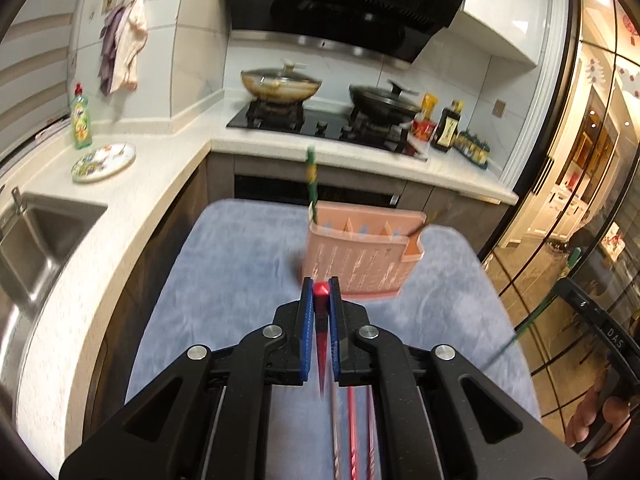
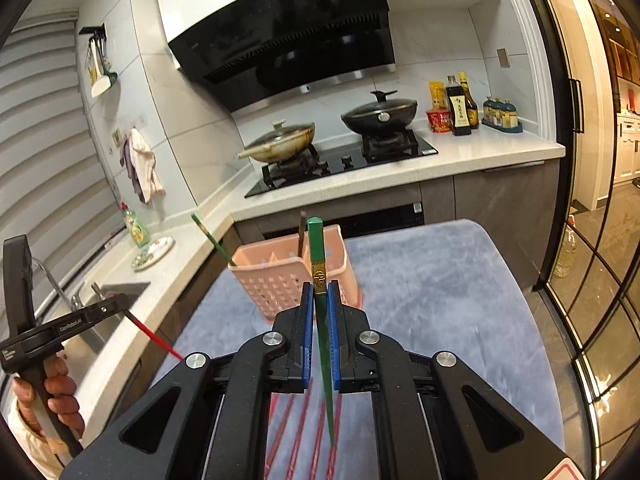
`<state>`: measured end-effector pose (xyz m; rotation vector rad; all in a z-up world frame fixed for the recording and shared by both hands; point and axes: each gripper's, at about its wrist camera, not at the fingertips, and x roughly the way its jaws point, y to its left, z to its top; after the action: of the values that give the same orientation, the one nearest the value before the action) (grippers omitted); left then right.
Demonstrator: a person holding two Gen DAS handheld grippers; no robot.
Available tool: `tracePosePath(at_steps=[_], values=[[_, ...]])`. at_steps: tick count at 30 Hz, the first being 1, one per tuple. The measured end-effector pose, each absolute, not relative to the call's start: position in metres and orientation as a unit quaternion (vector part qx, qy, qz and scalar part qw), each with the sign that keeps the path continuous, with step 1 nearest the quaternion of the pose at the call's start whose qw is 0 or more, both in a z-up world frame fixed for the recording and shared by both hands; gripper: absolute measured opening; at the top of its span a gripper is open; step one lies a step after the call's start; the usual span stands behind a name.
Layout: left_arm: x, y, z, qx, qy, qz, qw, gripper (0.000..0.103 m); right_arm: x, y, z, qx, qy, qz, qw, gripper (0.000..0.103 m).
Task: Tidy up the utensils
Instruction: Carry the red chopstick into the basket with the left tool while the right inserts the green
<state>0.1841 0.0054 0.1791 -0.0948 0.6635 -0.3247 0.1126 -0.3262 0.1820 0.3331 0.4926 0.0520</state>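
My left gripper (image 1: 321, 292) is shut on a red chopstick (image 1: 321, 320), whose square end pokes out between the blue pads (image 1: 306, 312). My right gripper (image 2: 319, 294) is shut on a green chopstick (image 2: 317, 252) with a gold band, standing nearly upright. Both hang above a blue mat (image 1: 240, 264). A pink slotted utensil holder (image 1: 360, 258) stands on the mat ahead; a green chopstick (image 1: 311, 184) and a dark one (image 1: 420, 227) lean in it. Several red chopsticks (image 2: 298, 428) lie on the mat under the right gripper.
A white counter (image 1: 160, 168) wraps left and behind, with a steel sink (image 1: 36, 248), a patterned plate (image 1: 103, 162) and a green soap bottle (image 1: 81, 120). Two lidded pans (image 2: 378, 114) sit on the stove. Glass doors (image 2: 592, 280) stand to the right.
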Motion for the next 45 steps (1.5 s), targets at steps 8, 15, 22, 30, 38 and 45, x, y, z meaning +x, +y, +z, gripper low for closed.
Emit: tracePosePath(at_steps=[8,15,22,30,38,45], values=[[0.217,-0.010,0.239,-0.058,0.260,-0.168,0.949,0.007,0.158,-0.327,0.236,0.193,0.174,0.054,0.964,0.006],[0.257,-0.025,0.290,-0.077,0.186,-0.156,0.967,0.007,0.208,-0.322,0.271,0.205,0.122,0.067,0.969,0.006],[0.297,-0.039,0.289,-0.078,0.173,-0.144,0.971,0.007,0.255,-0.320,0.270,0.212,0.110,0.062,0.969,0.006],[0.326,-0.049,0.254,-0.070,0.199,-0.143,0.967,0.007,0.298,-0.317,0.230,0.213,0.149,0.050,0.964,0.006],[0.340,-0.046,0.213,-0.075,0.235,-0.134,0.960,0.007,0.310,-0.315,0.185,0.211,0.195,0.038,0.957,0.007],[0.343,-0.043,0.187,-0.072,0.261,-0.132,0.954,0.008,0.307,-0.312,0.169,0.200,0.216,0.030,0.955,0.009]])
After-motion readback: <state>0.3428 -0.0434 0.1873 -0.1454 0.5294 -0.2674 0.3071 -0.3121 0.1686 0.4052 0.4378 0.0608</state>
